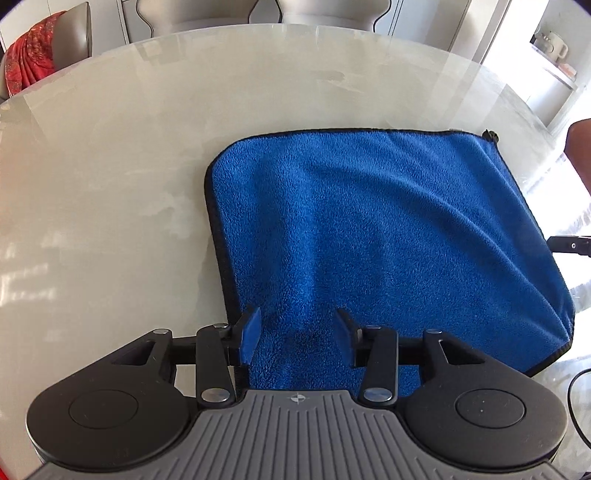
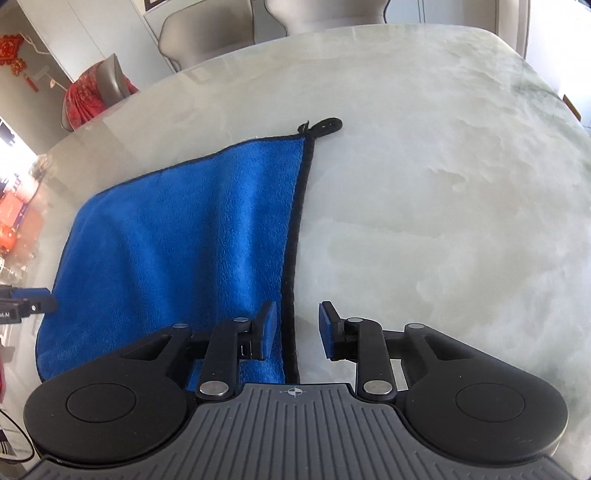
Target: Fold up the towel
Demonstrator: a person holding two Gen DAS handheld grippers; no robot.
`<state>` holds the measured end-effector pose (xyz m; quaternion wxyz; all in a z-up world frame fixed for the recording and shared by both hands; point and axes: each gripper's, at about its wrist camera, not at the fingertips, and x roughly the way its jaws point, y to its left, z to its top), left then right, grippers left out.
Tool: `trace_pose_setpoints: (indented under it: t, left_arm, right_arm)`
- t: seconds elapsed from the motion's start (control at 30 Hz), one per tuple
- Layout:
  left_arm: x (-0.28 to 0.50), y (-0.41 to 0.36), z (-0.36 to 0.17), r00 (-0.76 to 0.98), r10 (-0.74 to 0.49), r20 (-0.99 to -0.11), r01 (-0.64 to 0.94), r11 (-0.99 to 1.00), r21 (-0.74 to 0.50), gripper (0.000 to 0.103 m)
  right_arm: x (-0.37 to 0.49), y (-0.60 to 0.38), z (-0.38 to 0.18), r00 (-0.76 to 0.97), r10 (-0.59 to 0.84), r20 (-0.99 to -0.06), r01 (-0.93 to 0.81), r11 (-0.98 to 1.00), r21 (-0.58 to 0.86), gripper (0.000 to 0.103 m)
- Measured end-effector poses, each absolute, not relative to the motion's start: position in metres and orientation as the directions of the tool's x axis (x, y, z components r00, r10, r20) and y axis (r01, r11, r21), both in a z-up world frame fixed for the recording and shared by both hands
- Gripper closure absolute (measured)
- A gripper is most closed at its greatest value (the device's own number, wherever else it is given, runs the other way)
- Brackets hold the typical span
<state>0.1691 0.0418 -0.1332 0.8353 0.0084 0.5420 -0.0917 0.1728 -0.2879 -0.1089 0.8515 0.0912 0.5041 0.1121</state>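
Note:
A blue towel (image 1: pixel 369 229) with black edging lies spread on the pale marble table (image 1: pixel 110 184), with a few soft ridges across it. Its black hanging loop (image 2: pixel 325 125) sticks out at the far right corner. My left gripper (image 1: pixel 297 332) stands open just above the towel's near left part, nothing pinched. My right gripper (image 2: pixel 299 328) is open over the towel's (image 2: pixel 177 229) right edge. The black hem (image 2: pixel 291 295) runs between its jaws, and the pads do not press it. Each gripper shows at the border of the other's view: the right gripper (image 1: pixel 570 245) and the left gripper (image 2: pixel 33 299).
Pale chairs stand along the table's far side (image 2: pixel 207 33). One chair at the far left carries a red cloth (image 1: pixel 33 59). A person's arm (image 1: pixel 580 155) shows at the right border. A dark cable (image 1: pixel 576 398) loops near the table's right front.

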Motion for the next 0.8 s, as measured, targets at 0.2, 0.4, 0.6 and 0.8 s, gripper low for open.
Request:
trace_pose_setpoints:
  t: [0.2,0.4,0.6,0.8]
  left_arm:
    - [0.170,0.034,-0.138,0.393,-0.133,-0.910,0.181,0.981,-0.065,0.054]
    - [0.170,0.031,-0.140,0.395,-0.128,-0.910,0.207,0.977,-0.047,0.051]
    - [0.171,0.028,-0.141,0.392,-0.121,-0.912,0.232,0.972,-0.029,0.049]
    - [0.165,0.027,-0.140,0.368,-0.119,-0.922,0.256,0.966,-0.022,0.049]
  right_arm:
    - [0.173,-0.258,-0.107,0.493,0.199,-0.847,-0.193,0.974,0.116,0.076]
    - [0.167,-0.238,-0.106,0.517,0.154,-0.842,-0.245,0.969,0.027,0.095]
    - [0.170,-0.257,-0.096,0.514,0.081,-0.854,-0.173,0.985,-0.011,0.096]
    - [0.168,-0.265,-0.090,0.488,0.047,-0.872,-0.147,0.989,-0.029,0.088]
